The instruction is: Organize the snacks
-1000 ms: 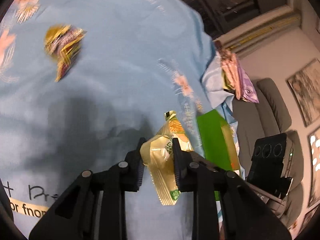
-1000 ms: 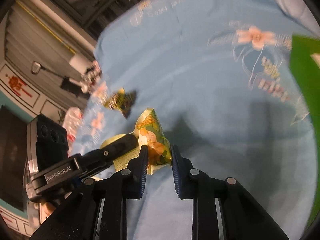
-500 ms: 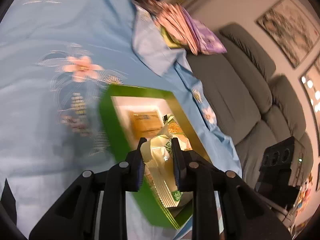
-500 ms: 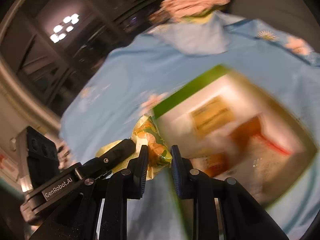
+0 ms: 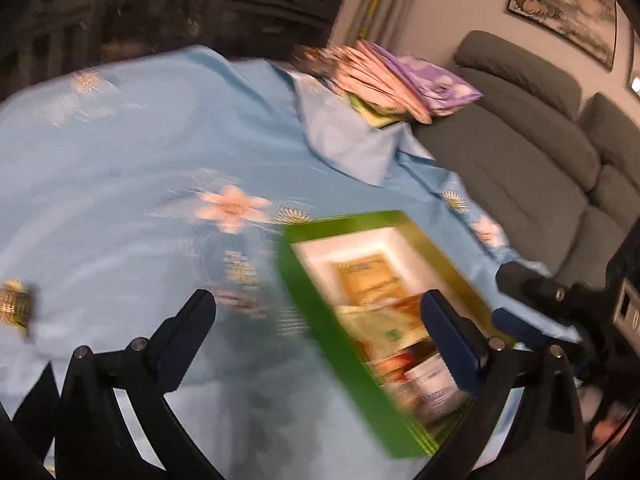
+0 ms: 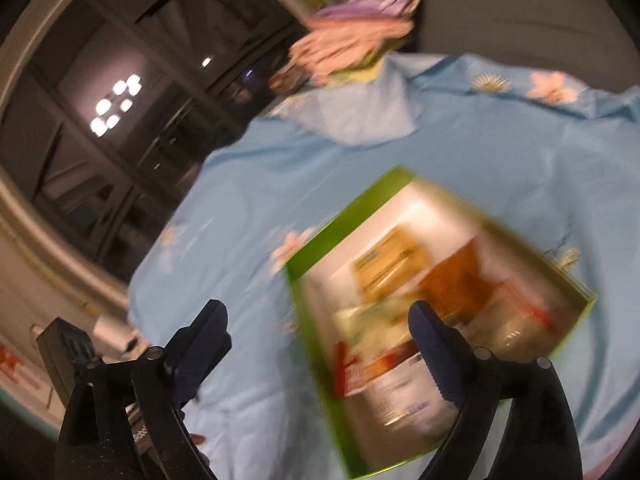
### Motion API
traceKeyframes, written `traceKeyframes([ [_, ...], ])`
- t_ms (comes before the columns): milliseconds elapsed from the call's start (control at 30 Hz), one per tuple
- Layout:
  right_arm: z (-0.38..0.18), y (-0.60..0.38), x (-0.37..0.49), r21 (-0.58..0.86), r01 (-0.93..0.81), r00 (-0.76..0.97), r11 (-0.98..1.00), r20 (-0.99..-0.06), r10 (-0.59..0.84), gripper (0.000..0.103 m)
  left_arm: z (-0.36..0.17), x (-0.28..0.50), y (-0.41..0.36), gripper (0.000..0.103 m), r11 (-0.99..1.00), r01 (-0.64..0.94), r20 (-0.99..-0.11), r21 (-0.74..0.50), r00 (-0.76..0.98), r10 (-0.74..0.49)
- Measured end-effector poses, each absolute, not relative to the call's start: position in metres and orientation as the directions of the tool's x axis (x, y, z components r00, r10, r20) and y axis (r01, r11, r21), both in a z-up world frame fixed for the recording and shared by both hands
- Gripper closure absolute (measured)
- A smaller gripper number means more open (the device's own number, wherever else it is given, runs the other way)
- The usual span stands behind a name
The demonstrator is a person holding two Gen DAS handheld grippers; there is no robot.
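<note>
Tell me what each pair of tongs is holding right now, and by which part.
Nothing. The left tongs and right tongs both stand wide open and empty above the green-rimmed rectangular cardboard box, with snack packets lying inside it.

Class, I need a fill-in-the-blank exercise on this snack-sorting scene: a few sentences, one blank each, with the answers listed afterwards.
1. Both grippers, left gripper and right gripper, have their jaws ____.
2. The snack packets lie inside a box whose rim is coloured ____.
3. The tablecloth is light ____ with flowers.
4. One loose snack lies on the cloth to the ____ of the box in the left wrist view.

Answers: open; green; blue; left
</note>
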State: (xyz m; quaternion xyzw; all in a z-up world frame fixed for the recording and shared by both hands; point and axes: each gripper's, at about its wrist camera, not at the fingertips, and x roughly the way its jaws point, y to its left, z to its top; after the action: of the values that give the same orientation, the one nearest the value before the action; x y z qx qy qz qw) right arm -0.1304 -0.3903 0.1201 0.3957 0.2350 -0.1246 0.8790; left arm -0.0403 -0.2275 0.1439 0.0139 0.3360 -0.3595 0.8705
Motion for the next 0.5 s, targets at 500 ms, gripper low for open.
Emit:
traceKeyframes([
  [500,0.103,-0.243,0.011,0.607,0.193,0.748,0.771,-0.6,0.285,0.006,0.105,0.021,-0.011,0.0,0.959,0.245,-0.634,-0.142,0.722,-0.278],
])
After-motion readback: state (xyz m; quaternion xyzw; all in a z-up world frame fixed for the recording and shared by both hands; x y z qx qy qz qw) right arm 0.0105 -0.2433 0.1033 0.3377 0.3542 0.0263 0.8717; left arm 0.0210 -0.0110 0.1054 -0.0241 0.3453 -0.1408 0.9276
